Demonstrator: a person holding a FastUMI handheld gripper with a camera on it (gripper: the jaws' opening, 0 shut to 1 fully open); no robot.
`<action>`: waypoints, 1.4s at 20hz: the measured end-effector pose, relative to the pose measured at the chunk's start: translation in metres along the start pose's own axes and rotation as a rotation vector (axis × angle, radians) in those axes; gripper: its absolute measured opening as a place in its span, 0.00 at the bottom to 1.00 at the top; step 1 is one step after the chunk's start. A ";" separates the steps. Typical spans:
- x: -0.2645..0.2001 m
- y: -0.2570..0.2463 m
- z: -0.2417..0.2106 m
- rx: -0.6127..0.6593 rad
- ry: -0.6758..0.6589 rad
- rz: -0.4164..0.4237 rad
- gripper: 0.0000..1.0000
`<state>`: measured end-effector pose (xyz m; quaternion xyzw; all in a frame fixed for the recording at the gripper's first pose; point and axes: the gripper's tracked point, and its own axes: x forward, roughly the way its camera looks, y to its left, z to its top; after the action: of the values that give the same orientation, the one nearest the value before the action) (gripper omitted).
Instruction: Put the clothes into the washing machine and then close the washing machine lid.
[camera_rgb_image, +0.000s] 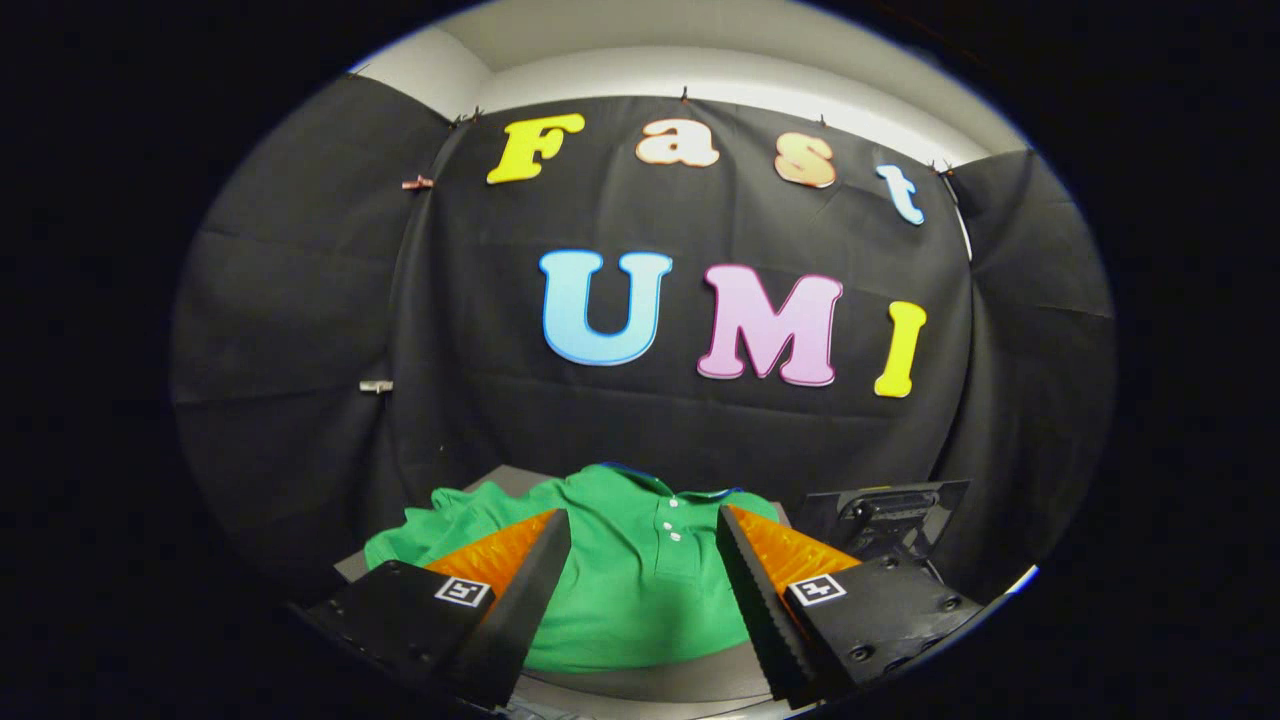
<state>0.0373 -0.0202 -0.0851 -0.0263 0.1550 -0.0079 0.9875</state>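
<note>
While gripper (643, 530) gapes, green shirt (640, 590) lies between fingers.

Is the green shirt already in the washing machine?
Out. The green polo shirt lies spread on a grey surface, collar up, behind the open gripper.

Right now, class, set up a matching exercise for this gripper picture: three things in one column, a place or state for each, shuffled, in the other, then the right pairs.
Things:
1. green polo shirt
2. tongs
3. black device

Places or states:
A. open, touching nothing
B. beyond the right-hand finger, beside the shirt
C. spread flat on the grey surface, showing between the fingers

Pairs: 1-C, 2-A, 3-B
</note>
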 end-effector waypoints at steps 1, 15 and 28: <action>0.006 -0.001 -0.002 -0.015 0.016 0.005 0.92; 0.079 -0.006 -0.082 0.098 0.543 0.021 0.93; 0.082 -0.019 -0.098 0.284 0.537 0.056 0.30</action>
<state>0.0850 -0.0460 -0.2018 0.1192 0.4084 -0.0090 0.9049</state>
